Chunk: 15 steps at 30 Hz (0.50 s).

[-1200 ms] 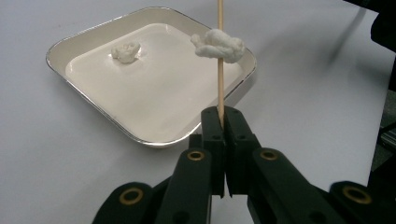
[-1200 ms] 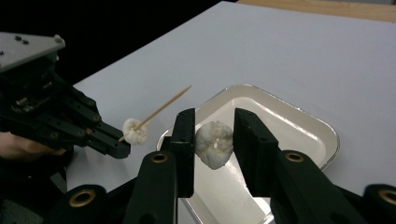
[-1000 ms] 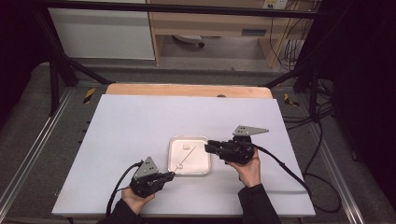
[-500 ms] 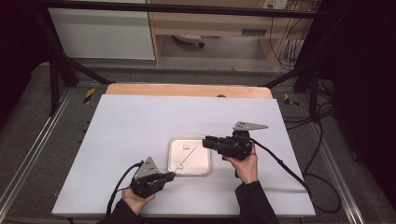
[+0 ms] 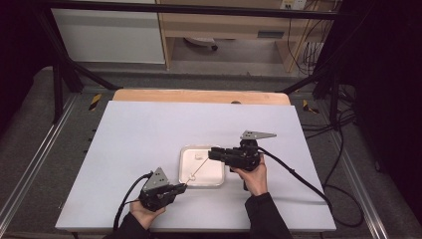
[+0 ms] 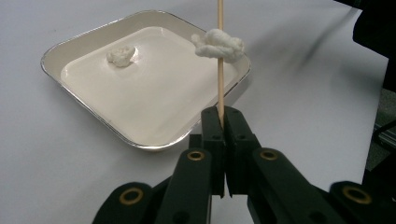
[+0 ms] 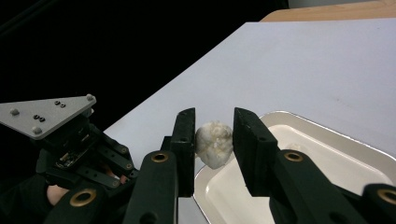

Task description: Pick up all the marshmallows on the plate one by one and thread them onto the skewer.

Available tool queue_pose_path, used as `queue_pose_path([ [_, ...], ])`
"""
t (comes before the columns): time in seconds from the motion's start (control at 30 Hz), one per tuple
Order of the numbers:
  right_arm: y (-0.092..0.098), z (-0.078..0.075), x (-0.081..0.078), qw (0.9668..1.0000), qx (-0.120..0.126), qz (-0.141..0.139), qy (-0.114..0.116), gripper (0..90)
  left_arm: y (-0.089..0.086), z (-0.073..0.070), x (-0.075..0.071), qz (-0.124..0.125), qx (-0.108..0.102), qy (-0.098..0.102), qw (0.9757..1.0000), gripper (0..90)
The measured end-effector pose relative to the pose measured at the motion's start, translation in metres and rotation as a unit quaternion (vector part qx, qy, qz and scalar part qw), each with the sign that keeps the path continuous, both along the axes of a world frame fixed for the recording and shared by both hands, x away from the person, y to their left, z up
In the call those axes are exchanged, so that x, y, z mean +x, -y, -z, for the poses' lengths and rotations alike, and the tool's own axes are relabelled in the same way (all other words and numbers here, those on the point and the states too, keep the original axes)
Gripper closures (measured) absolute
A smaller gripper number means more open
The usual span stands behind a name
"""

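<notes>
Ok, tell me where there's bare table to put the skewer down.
The table is bare across its far half, from the wooden strip down to the tray, and along its left side. It is crowded near the front middle: the left gripper with the skewer, the tray and the right gripper.

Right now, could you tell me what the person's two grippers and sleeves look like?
Both the left gripper and the right gripper are black, each with two flat jaws and brass-coloured pivot rings. Each carries a grey three-cornered plate on top and trails a black cable. The person wears dark sleeves.
</notes>
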State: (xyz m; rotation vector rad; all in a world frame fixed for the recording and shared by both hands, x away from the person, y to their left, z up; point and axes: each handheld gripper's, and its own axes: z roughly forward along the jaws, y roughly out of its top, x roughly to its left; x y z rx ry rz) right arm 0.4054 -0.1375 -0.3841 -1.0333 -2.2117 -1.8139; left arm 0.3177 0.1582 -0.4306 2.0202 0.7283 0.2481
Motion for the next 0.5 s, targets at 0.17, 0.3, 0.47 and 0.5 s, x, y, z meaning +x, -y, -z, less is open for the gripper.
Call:
queue_pose_path([
  [0.17,-0.0019,0.0025,0.0005,0.9999,0.004,-0.006,-0.007,70.8,0.0005,0.0,-0.0004,0.003,-0.001,0.003,1.0,87.9],
  [0.3,-0.0044,0.0053,-0.0001,0.9998,0.007,-0.013,-0.015,71.6,0.0003,-0.0001,-0.0003,0.003,-0.001,0.003,1.0,87.9],
  [0.47,-0.008,0.0097,-0.0016,0.9996,0.009,-0.016,-0.022,72.7,0.0002,0.0002,-0.0004,0.002,-0.002,0.001,1.0,88.0],
  [0.5,-0.0087,0.0106,-0.0019,0.9996,0.01,-0.016,-0.022,72.9,0.0001,0.0002,-0.0003,0.001,-0.002,0.001,1.0,88.0],
])
